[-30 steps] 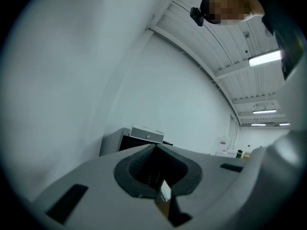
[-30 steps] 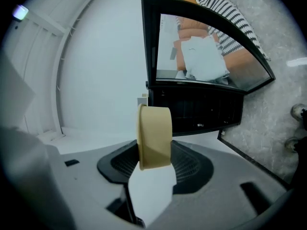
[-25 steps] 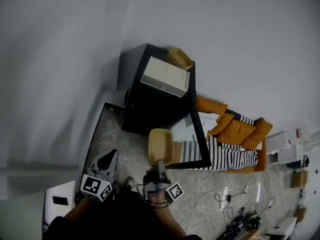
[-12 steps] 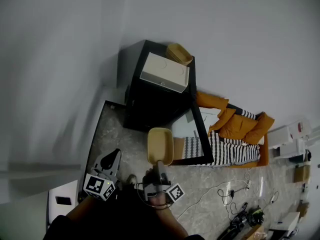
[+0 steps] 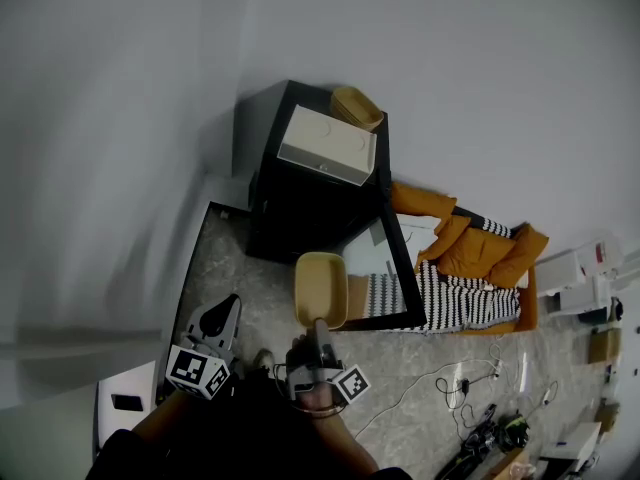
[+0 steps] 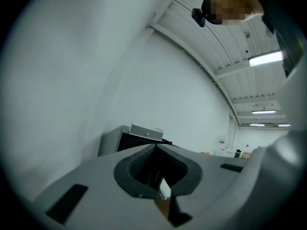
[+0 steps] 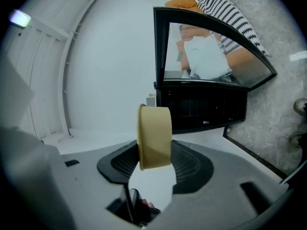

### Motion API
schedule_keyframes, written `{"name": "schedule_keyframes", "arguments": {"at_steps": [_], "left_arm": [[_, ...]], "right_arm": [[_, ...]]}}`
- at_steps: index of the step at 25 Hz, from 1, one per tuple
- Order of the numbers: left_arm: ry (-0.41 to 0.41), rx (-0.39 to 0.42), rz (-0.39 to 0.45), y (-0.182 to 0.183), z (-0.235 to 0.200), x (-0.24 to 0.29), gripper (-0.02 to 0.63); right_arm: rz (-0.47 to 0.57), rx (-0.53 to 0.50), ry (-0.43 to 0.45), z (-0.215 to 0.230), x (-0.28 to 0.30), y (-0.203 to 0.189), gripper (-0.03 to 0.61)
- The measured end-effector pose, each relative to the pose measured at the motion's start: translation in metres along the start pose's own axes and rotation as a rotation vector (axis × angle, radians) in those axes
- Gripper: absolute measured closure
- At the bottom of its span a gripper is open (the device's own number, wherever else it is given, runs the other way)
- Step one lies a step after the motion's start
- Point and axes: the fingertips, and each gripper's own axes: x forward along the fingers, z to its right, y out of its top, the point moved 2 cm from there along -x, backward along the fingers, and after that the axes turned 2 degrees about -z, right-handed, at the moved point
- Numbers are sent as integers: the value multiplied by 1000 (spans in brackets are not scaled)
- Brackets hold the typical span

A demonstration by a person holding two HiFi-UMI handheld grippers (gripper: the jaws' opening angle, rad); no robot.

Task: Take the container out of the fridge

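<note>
My right gripper [image 5: 320, 321] is shut on a tan plastic container [image 5: 321, 288], held on its side in front of the fridge. In the right gripper view the container [image 7: 154, 137] stands on edge between the pads of the right gripper [image 7: 154, 161]. The black fridge [image 5: 305, 213] stands against the wall with its glass door [image 5: 396, 268] swung open to the right. The fridge [image 7: 201, 107] looks dark inside. My left gripper [image 5: 217, 320] hangs at the lower left, apart from the container. The left gripper [image 6: 154, 146] is shut on nothing and points up at the wall.
A white box [image 5: 328, 145] and a tan basket [image 5: 357, 106] sit on top of the fridge. Orange and striped fabric [image 5: 470, 268] lies behind the open door. Cables [image 5: 450, 398] trail over the stone floor at the lower right. A white wall runs along the left.
The head view has drifted slightly, so the fridge sits a little higher in the picture. The container stays in my right gripper, and both grippers have hardly moved.
</note>
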Motion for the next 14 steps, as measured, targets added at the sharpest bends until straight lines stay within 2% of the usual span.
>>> {"name": "schedule_keyframes", "arguments": {"at_steps": [14], "left_arm": [[3, -4, -3, -2, 2, 0, 609]], "right_arm": [[8, 15, -2, 4, -4, -1, 383]]}}
